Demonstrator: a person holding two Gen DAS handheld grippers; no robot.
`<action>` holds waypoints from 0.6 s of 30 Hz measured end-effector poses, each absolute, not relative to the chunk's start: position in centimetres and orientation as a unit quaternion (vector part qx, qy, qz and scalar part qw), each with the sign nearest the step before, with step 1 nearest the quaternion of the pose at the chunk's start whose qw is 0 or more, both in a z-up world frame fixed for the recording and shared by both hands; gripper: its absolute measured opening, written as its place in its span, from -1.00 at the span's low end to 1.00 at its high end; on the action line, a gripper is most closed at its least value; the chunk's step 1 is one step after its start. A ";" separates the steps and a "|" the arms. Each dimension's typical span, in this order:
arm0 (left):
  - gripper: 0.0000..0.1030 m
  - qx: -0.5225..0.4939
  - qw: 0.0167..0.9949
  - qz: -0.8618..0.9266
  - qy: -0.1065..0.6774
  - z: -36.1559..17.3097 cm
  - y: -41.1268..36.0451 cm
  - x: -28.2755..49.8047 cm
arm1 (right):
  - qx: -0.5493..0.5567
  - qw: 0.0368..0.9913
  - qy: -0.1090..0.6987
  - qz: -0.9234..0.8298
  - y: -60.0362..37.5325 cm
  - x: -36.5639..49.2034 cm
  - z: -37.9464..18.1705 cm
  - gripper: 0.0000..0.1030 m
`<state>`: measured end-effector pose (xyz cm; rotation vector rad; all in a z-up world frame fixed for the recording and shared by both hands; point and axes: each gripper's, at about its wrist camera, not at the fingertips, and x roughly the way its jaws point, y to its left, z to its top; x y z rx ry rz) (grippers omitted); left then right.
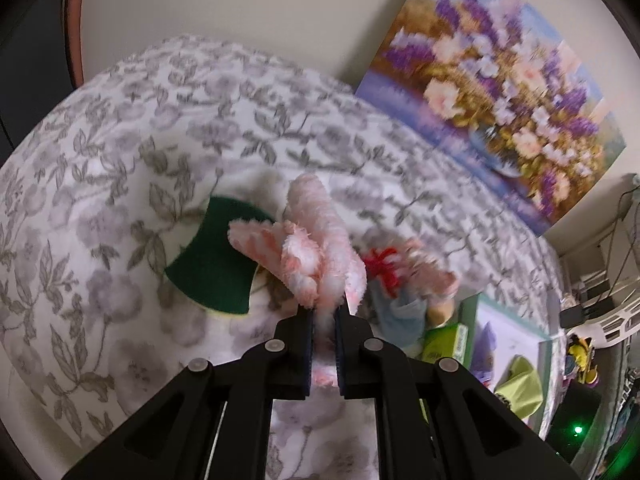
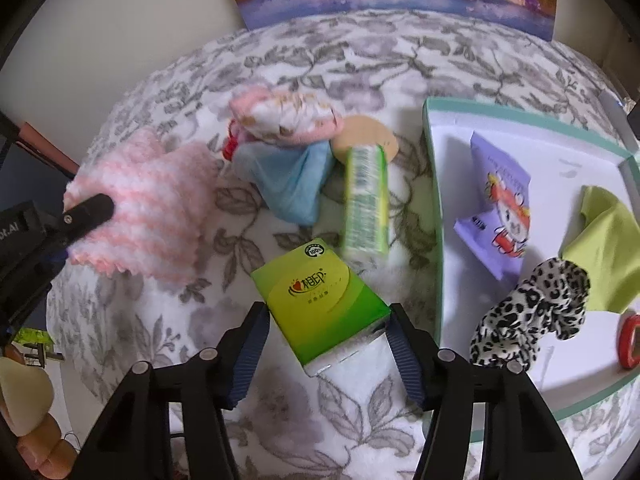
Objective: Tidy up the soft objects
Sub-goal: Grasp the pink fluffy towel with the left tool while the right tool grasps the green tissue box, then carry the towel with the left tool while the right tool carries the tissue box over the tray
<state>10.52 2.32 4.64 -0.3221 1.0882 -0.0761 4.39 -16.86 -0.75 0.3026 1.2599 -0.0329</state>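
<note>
My left gripper [image 1: 324, 314] is shut on a fluffy pink-and-white striped cloth [image 1: 316, 248], which bunches up above the fingers over the floral bed cover [image 1: 120, 152]. The right wrist view shows the same left gripper [image 2: 88, 210] and pink cloth [image 2: 152, 216] at the left. My right gripper [image 2: 326, 332] is shut on a green tissue pack [image 2: 324, 300]. The pack lies tilted between the blue pads and looks sharp, while the bed behind is blurred. A second green tissue pack [image 2: 366, 200] lies just beyond it.
A dark green sponge [image 1: 212, 256] lies on the bed left of the pink cloth. A blue cloth [image 2: 292, 184] and a floral pouch [image 2: 288, 118] sit mid-bed. The white tray [image 2: 434, 184] at the right holds a purple packet [image 2: 500, 204], a leopard scrunchie [image 2: 532, 312] and a lime cloth [image 2: 608, 240]. A painting [image 1: 500, 92] leans on the wall.
</note>
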 end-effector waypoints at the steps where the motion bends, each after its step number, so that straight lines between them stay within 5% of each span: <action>1: -0.82 -0.155 0.847 -0.038 0.508 5.2 2.4 10.4 | 0.143 0.799 0.583 -0.013 -17.0 4.3 -0.4 0.21; 18: -0.82 -0.125 0.877 -0.030 0.463 12.0 -0.9 9.2 | 0.150 0.848 0.506 -0.041 -19.8 3.4 5.9 0.20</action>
